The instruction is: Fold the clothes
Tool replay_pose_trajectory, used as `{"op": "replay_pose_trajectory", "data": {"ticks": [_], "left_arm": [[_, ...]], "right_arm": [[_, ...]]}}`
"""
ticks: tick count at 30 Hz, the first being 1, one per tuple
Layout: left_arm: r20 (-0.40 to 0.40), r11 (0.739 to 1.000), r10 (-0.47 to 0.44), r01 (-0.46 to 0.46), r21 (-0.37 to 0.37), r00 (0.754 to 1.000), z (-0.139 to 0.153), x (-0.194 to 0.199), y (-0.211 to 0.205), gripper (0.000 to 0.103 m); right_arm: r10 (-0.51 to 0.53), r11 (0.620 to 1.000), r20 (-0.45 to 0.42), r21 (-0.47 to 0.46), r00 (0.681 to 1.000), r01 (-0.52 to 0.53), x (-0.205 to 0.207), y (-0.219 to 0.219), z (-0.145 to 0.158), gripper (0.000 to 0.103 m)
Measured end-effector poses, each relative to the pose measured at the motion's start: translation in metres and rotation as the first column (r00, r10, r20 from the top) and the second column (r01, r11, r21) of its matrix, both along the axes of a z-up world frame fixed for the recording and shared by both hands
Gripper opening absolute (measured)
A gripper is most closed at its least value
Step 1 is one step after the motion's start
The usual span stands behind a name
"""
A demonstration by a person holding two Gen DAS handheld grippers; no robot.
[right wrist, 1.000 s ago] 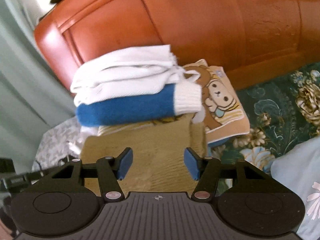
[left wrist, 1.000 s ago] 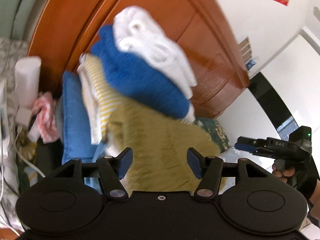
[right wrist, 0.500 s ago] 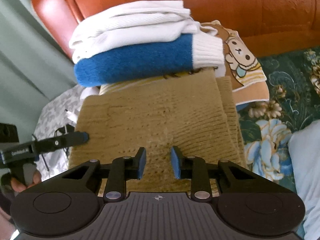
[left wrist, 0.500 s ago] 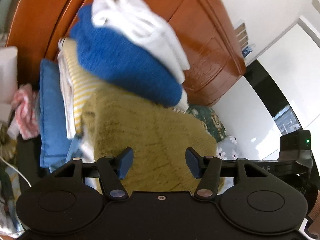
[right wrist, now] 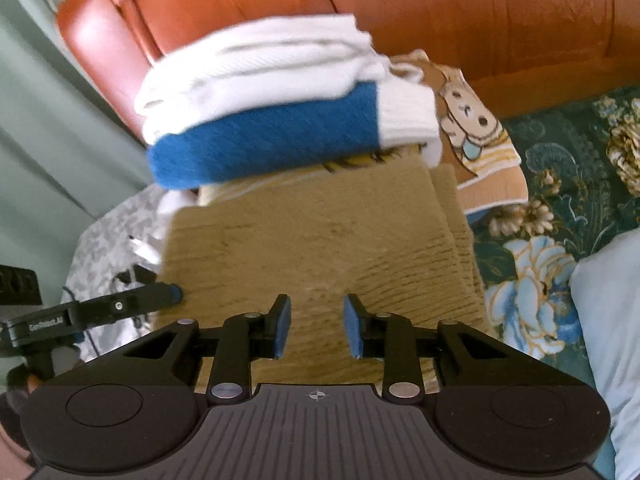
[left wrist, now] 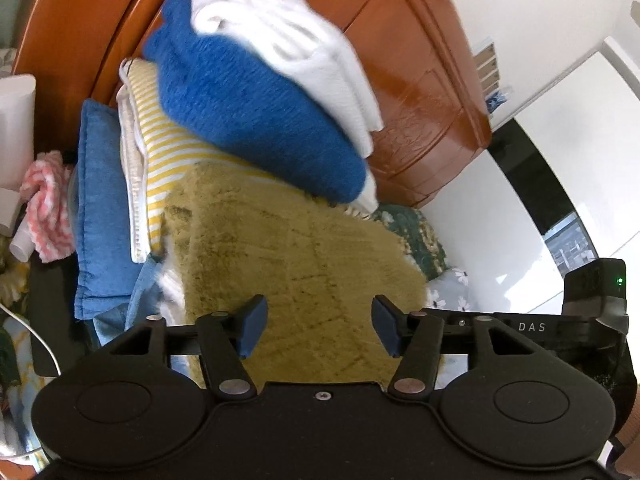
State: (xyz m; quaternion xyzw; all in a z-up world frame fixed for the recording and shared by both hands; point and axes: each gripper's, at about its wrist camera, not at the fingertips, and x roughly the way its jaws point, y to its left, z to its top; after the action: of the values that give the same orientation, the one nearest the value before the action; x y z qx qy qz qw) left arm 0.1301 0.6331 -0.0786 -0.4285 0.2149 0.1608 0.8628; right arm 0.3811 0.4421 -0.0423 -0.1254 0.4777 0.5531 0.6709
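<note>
A folded olive knitted garment (left wrist: 304,248) (right wrist: 312,232) lies flat in front of a stack of folded clothes: a white garment (left wrist: 288,40), a blue sweater (left wrist: 256,120) and a yellow-striped piece (left wrist: 160,148). My left gripper (left wrist: 319,328) hovers over the olive garment's near edge. Its jaws are apart and opening, with nothing pinched. My right gripper (right wrist: 317,326) hangs over the same garment from the other side. Its jaws stand narrow and are opening, and the pads do not press the knit. The left gripper's fingertip (right wrist: 174,293) sits at the garment's left edge in the right wrist view.
An orange-brown headboard (right wrist: 440,8) rises behind the stack. A bear-print pillow (right wrist: 476,136) and a blue pillow (left wrist: 100,208) lie under the stack. Green floral bedding (right wrist: 560,168) and a pale blue cloth (right wrist: 608,320) lie to the right. A pink-and-white cloth (left wrist: 48,208) lies by the blue pillow.
Both grippers have come lower and closer to the olive garment, which now fills more of each view. The right jaws narrowed sharply, then widened a little.
</note>
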Motion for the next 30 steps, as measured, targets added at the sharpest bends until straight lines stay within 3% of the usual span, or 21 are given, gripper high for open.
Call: {"op": "replay_pose_trajectory", "data": {"ticks": [2, 7, 14, 16, 18, 23, 26, 30], "left_arm": [[0.012, 1.000, -0.010, 0.010, 0.017, 1.000, 0.010, -0.006, -0.007, 0.064], [0.006, 0.997, -0.055, 0.055, 0.051, 0.998, 0.026, -0.019, -0.036, 0.081], [-0.029, 0.992, -0.115, 0.117, 0.051, 0.993, 0.034, -0.032, -0.087, 0.097], [-0.044, 0.989, -0.131, 0.133, 0.057, 0.990, 0.036, -0.035, -0.104, 0.099], [-0.064, 0.987, -0.146, 0.150, 0.060, 0.987, 0.036, -0.038, -0.122, 0.100], [-0.088, 0.977, -0.201, 0.206, 0.051, 0.976, 0.039, -0.047, -0.169, 0.101], [-0.105, 0.970, -0.231, 0.238, 0.056, 0.967, 0.040, -0.051, -0.199, 0.101], [-0.129, 0.952, -0.283, 0.295, 0.080, 0.950, 0.045, -0.055, -0.241, 0.101]], "right_arm": [[-0.004, 1.000, 0.000, 0.030, 1.000, 0.004, -0.009, -0.011, 0.007, 0.049], [-0.012, 0.999, 0.014, 0.046, 1.000, 0.012, -0.035, -0.049, 0.014, 0.059], [-0.096, 0.994, -0.009, 0.046, 0.995, 0.096, -0.061, -0.123, 0.011, 0.072], [-0.132, 0.990, -0.028, 0.041, 0.991, 0.133, -0.069, -0.148, 0.008, 0.075], [-0.163, 0.986, -0.035, 0.028, 0.986, 0.164, -0.079, -0.173, 0.004, 0.086], [-0.212, 0.977, -0.054, -0.001, 0.976, 0.213, -0.106, -0.241, -0.005, 0.086], [-0.268, 0.963, -0.068, -0.004, 0.961, 0.269, -0.124, -0.283, -0.008, 0.097], [-0.346, 0.938, -0.090, 0.001, 0.934, 0.347, -0.149, -0.338, -0.011, 0.098]]}}
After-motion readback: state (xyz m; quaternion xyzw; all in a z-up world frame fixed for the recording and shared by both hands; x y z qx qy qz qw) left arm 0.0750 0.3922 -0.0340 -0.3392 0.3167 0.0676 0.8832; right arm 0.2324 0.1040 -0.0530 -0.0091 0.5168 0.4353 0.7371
